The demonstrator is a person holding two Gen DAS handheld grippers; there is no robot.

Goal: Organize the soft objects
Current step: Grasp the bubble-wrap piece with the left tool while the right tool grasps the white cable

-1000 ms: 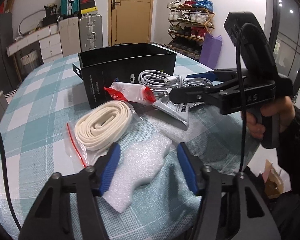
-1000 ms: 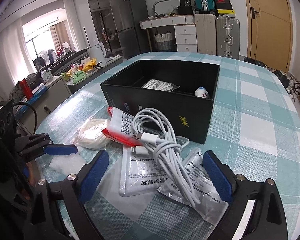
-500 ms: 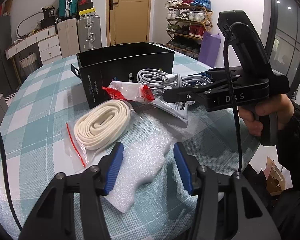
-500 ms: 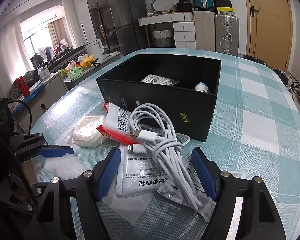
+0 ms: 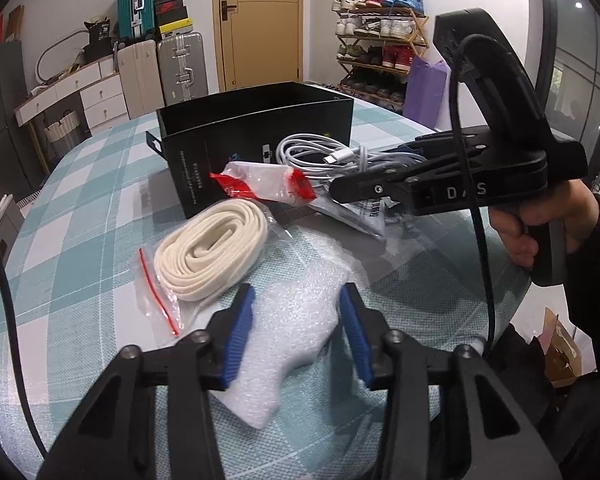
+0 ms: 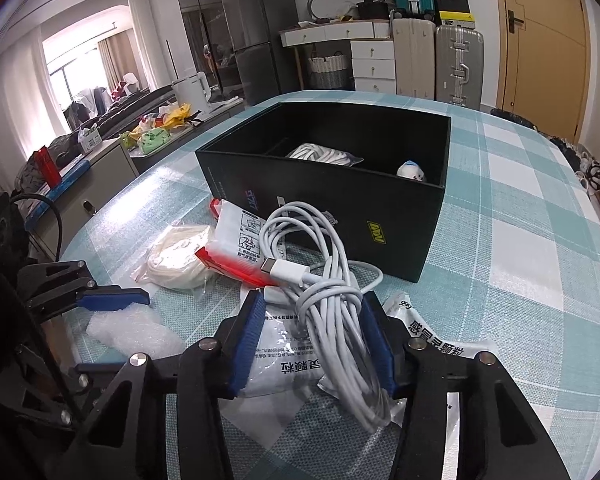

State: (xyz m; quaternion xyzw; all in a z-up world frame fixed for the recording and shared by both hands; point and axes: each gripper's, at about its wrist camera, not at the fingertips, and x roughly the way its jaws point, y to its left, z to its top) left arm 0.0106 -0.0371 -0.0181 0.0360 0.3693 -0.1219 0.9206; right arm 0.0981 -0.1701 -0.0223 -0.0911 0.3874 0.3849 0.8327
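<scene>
A white foam wrap piece (image 5: pixel 296 332) lies on the checked cloth between the blue pads of my left gripper (image 5: pixel 296 308), which is partly closed around it, pads at its sides. My right gripper (image 6: pixel 314 320) straddles a coiled white cable (image 6: pixel 332 308) that lies on white sachets (image 6: pixel 284 364); its pads are close to the bundle. A bagged cream strap (image 5: pixel 208 248) and a red-and-white packet (image 5: pixel 264 184) lie in front of the open black box (image 6: pixel 380 216). The cable also shows in the left wrist view (image 5: pixel 320 156).
The box holds another white cable (image 6: pixel 324 156) and a small white item (image 6: pixel 412 172). The table's near edge runs just below both grippers. A hand holds the right gripper (image 5: pixel 532 220) at the table's right side.
Both grippers have narrowed steadily. The left pads have closed in on the foam wrap. The right gripper moved forward and its pads have closed in around the cable coil.
</scene>
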